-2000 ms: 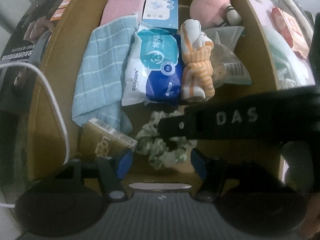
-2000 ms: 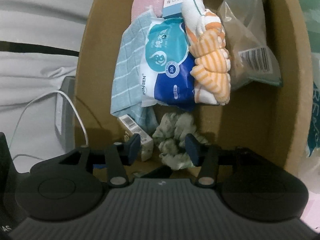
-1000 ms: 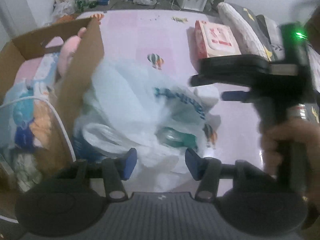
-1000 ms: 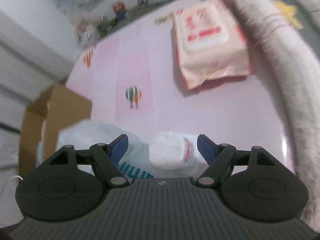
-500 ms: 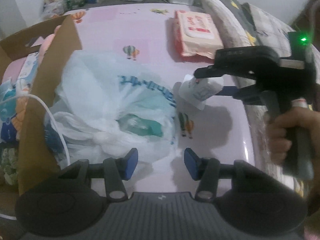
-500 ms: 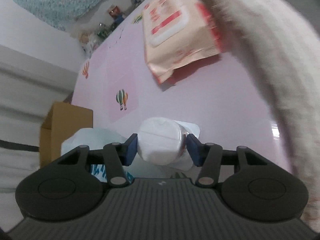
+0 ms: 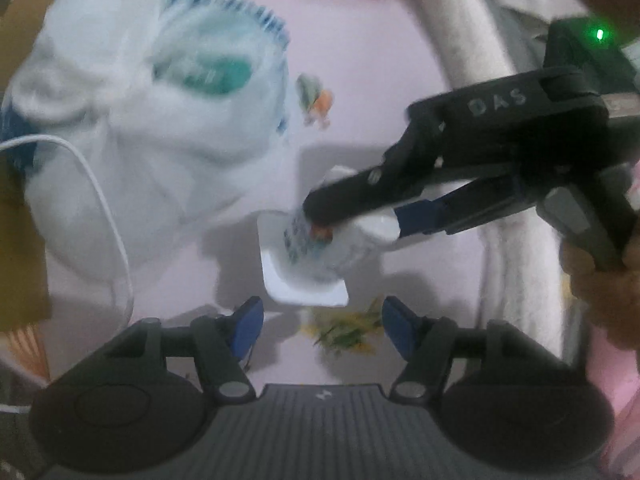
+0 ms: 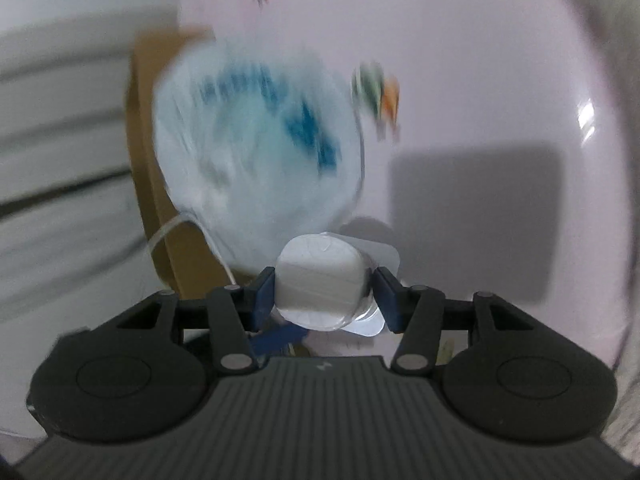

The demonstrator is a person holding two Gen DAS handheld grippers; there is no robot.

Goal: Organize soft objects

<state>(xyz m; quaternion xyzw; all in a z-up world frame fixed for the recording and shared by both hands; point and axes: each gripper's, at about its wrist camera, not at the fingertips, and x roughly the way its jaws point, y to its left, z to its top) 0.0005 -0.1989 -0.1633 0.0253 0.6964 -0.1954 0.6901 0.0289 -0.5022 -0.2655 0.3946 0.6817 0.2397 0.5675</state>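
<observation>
The right gripper [image 8: 325, 295] clamps a small white packet [image 8: 320, 286] above the pink mat [image 8: 460, 80], likely bound for the cardboard box [image 8: 168, 240]; the left gripper [image 7: 322, 326] hangs open, empty.

A small white pack [image 8: 318, 286], soft and wrapped in clear film with flat sealed edges, sits pinched between the right gripper's blue fingers [image 8: 264, 298], its rounded-square white end facing the camera. From the left wrist view the pack [image 7: 308, 258] hangs tilted above the pink surface [image 7: 360, 60], with blurred blue print and a small orange mark on its side and its flat white flap lowest. A large white plastic bag [image 7: 160, 120] with blue and teal print, bulging and crumpled, lies on the surface to the far left of the pack, against a cardboard box [image 8: 144, 120].
</observation>
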